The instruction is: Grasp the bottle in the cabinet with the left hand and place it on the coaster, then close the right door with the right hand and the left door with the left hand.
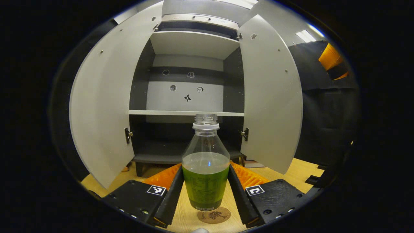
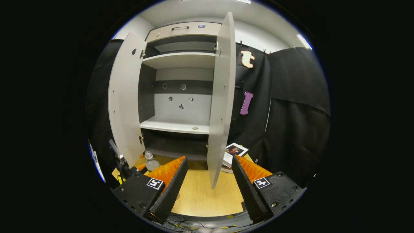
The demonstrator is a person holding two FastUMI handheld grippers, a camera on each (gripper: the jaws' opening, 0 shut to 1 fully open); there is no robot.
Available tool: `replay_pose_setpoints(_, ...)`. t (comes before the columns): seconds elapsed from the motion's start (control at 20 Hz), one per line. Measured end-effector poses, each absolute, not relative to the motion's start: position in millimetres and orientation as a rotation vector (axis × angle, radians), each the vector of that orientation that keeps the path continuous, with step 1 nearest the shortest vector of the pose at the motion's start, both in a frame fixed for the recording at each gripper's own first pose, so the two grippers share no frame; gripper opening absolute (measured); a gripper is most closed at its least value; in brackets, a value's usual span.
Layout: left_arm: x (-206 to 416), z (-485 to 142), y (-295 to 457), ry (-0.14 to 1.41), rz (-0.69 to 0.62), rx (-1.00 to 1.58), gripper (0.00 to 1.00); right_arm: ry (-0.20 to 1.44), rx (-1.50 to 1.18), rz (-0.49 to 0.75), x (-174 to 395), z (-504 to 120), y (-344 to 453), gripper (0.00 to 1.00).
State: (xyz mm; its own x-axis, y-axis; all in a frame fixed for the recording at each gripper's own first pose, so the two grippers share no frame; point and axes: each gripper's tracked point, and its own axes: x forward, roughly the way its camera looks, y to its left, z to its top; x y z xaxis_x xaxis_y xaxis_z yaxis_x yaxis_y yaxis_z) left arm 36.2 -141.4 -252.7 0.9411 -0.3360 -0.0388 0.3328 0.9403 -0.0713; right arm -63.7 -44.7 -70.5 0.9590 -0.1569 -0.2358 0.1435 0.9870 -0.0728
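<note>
Left gripper [image 1: 206, 191] fingers clamp the uncapped bottle [image 1: 206, 168] low on its labelled body: thin slick plastic, half-full, spillable—keep upright; right gripper [image 2: 207, 187] open, empty.

Bottle [image 1: 205, 161]: clear, green liquid, dark-printed label. Coaster [image 1: 214, 215]: brown cork, dark tree motif. Cabinet [image 1: 190, 45]: dark grey carcass, pale shelves. Doors [image 1: 102, 106]: pale grey. Table [image 2: 207, 194]: light wood grain. Booklet [image 2: 233, 152]: white, dark photo.

A staged recording booth: black cloth [image 2: 291, 106] walls around a cabinet [image 2: 181, 97].
</note>
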Motion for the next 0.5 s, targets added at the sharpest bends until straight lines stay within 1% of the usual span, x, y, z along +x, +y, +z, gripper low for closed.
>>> replay_pose_setpoints(0.05,35,-261,-144,0.047,-0.349,-0.063,0.74,0.257,-0.060,-0.153,-63,-76,-46,0.84)
replay_pose_setpoints(0.1,34,-271,-146,0.057,-0.355,-0.061,0.78,0.270,-0.062,-0.154,-62,-82,-47,0.84)
replay_pose_setpoints(0.2,35,-286,-153,0.058,-0.374,-0.063,0.78,0.289,-0.066,-0.159,-60,-90,-50,0.84)
replay_pose_setpoints(0.25,34,-294,-157,0.057,-0.389,-0.064,0.74,0.299,-0.074,-0.166,-59,-96,-53,0.84)
replay_pose_setpoints(0.5,30,-329,-172,0.083,-0.437,-0.032,0.75,0.324,-0.091,-0.168,-58,-106,-57,0.84)
